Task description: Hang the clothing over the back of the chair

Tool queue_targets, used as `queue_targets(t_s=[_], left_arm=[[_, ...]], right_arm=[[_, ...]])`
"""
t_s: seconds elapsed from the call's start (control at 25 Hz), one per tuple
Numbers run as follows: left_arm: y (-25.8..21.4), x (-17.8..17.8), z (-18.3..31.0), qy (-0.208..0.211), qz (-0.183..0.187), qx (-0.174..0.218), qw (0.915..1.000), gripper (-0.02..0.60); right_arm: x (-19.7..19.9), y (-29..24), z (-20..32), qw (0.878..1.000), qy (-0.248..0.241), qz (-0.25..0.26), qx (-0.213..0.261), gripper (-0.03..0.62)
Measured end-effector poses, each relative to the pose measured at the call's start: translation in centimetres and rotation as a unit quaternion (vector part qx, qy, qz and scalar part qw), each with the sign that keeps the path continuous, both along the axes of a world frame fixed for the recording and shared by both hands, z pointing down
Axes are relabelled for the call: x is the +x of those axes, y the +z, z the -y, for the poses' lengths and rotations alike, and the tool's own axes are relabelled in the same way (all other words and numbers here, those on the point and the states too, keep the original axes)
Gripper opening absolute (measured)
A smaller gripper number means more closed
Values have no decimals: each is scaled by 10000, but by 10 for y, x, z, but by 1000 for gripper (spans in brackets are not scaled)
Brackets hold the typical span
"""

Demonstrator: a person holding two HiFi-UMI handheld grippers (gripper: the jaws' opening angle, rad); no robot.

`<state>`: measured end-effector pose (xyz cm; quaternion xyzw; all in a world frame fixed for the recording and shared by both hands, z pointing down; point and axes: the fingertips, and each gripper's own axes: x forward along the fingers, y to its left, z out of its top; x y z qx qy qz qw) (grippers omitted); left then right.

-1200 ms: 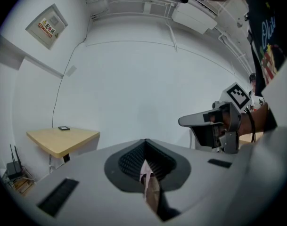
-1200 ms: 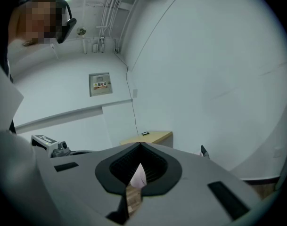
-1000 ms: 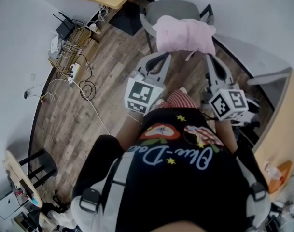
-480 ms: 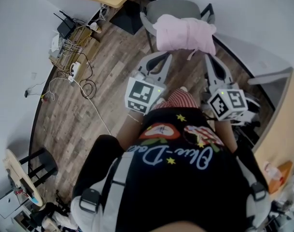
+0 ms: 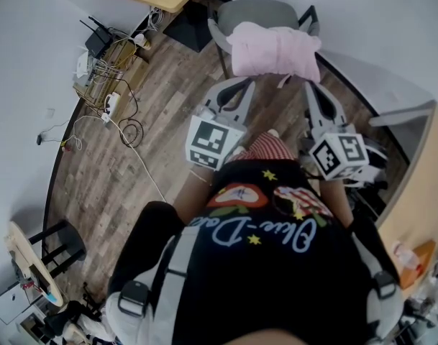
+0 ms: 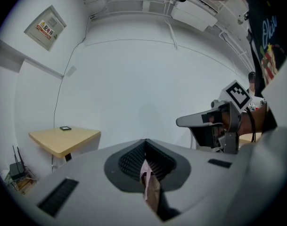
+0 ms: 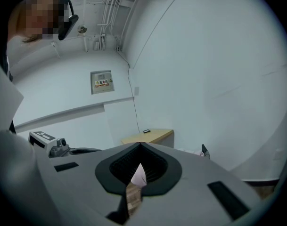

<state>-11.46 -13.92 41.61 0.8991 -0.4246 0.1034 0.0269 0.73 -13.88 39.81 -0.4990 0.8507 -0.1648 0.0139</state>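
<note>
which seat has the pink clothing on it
The grey chair at the top of the head view: the pink clothing drapes over its near side. The black stool at lower left carries none.

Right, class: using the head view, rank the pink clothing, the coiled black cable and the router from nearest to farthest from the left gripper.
1. Pink clothing, draped on the chair just beyond the left gripper.
2. Coiled black cable, on the floor to its left.
3. Router, farther out, at the picture's upper left.
</note>
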Motion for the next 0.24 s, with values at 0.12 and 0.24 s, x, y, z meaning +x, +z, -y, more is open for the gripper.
queue_targets(t_s=[0.12,0.24], left_arm=[[0,-1,2,-30,-12,-23,10000,2],[1,-2,4,-51,-32,-42,10000,2]], right_arm=[[-1,0,1,10000,-8,-14,-18,0],[-2,1,3,10000,-38,-67,-22,0]])
